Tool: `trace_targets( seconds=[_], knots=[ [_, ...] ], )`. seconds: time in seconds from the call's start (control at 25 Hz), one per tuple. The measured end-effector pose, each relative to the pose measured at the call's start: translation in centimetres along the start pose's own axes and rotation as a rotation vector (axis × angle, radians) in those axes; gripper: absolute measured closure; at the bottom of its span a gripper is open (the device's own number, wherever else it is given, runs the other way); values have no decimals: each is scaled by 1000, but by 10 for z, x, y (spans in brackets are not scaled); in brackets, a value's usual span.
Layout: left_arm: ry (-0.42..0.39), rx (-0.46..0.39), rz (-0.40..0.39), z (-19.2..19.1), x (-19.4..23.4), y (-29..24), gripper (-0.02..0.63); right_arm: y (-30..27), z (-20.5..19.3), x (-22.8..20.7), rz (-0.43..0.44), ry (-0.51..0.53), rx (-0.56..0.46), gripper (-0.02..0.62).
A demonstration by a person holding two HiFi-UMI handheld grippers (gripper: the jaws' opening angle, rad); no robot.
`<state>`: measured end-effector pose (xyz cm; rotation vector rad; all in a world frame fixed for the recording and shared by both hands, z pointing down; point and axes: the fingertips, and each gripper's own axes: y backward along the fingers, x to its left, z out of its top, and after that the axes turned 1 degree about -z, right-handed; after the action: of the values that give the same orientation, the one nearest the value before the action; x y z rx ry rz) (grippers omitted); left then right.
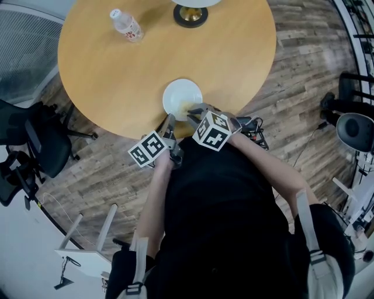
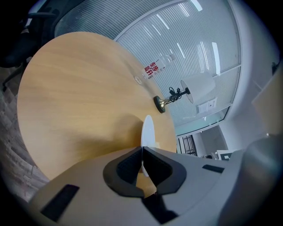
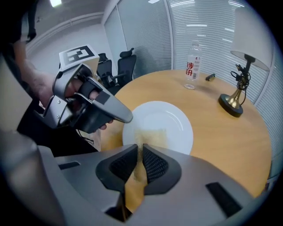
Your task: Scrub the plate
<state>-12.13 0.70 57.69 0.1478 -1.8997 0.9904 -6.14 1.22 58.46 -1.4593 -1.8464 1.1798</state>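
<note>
White plate is sitting at the near edge of the round wooden table, directly in front of the person. It's looking flat on the surface in the right gripper view. Can't rule out the held side being lifted a hair.

Left gripper is clamping the plate's near-left rim. Its jaws are pressing together with the thin rim edge-on between them, so it's acting as the brace.

Right gripper is pinching a tan scrub pad. Its jaws are squeezing the pad's near end, and the free end is lying on the plate's near part, touching it. The two grippers are working just beside each other.

Progress, my read:
- Setup is done: plate pinned, pad gripped and in contact.
- Scrubbing is either just starting or mid-pass. No suds, water or dirt are showing, so nothing is indicating which parts are already covered.
- The pad is covering only the near middle. The centre, far half and right rim are showing bare, so I'm treating those as left to do.
- The rim section under the left jaws is going to need a regrip to reach.

Water bottle and lamp are standing near the far edge, well apart from the work.
</note>
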Motion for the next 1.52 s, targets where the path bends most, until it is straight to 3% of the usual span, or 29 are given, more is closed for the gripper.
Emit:
trace_targets(
  seconds=[0.16,0.36,0.56,0.92,1.12,1.32,1.52],
  knots=[
    [15,5,-7,0,0,-4,583,4,-21,-36,-73,-68,30,558],
    [37,12,-14,0,0,-9,583,33,-19,-81,-142,-228,-52,558],
    [76,22,-19,0,0,-22,583,70,-38,-123,-267,-327,-80,558],
    [122,64,-25,4,-6,-58,583,135,-85,-135,-406,-498,-113,558],
    [95,113,50,0,-2,-67,583,151,-107,-129,-441,-561,-119,558],
    [36,137,148,1,0,-69,576,162,-111,-138,-433,-561,-154,558],
    [-35,75,276,5,3,-62,545,180,-114,-155,-419,-529,-197,558]
  ],
)
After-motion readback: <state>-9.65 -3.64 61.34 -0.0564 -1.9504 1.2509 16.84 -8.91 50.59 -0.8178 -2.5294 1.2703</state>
